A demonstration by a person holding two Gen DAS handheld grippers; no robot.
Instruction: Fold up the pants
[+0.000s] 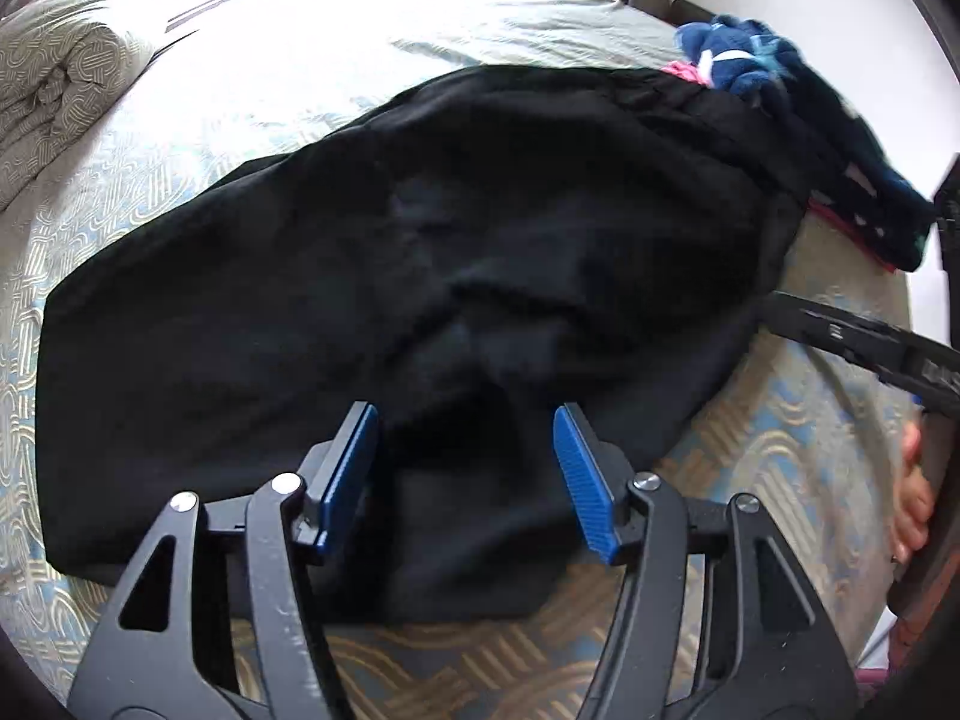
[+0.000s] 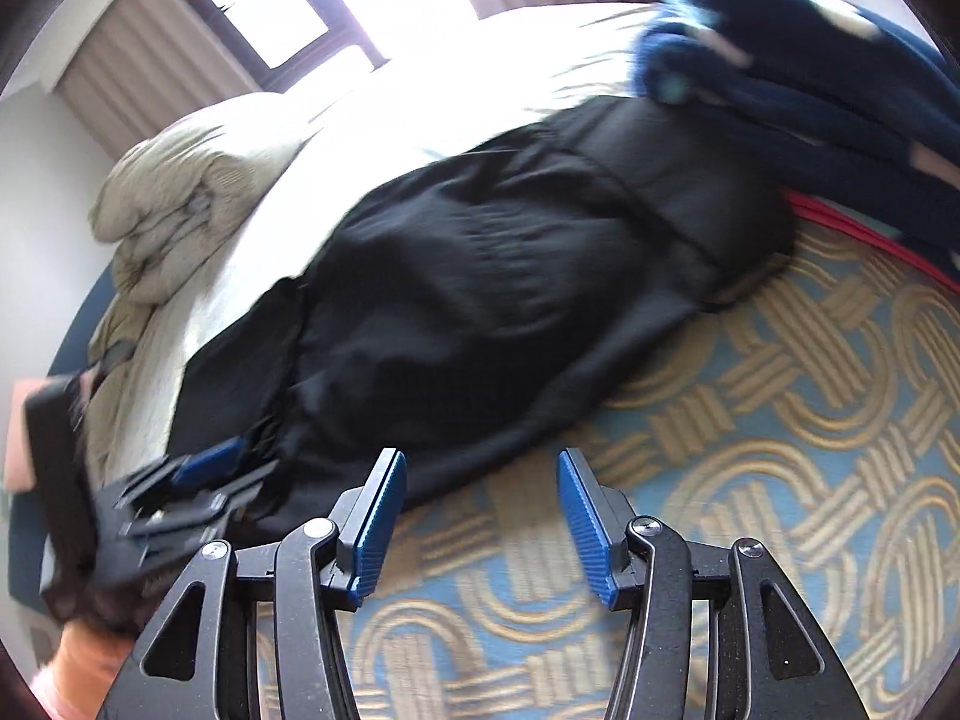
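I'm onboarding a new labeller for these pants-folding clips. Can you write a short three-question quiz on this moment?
1. True or false: the left hand-held gripper is clamped on the black pants.
2. Multiple choice: what lies at the far end of the pants? A) a blue garment pile B) a laundry basket C) a pair of shoes
3. Short answer: what is under the right hand-held gripper, pants or bedspread?

Key: 1 false, its jaws are open above the cloth; 2 A; 3 mostly patterned bedspread, beside the pants' near edge.

Blue garment pile (image 2: 810,78) blurred and cut off, left gripper (image 2: 198,468) smeared by motion
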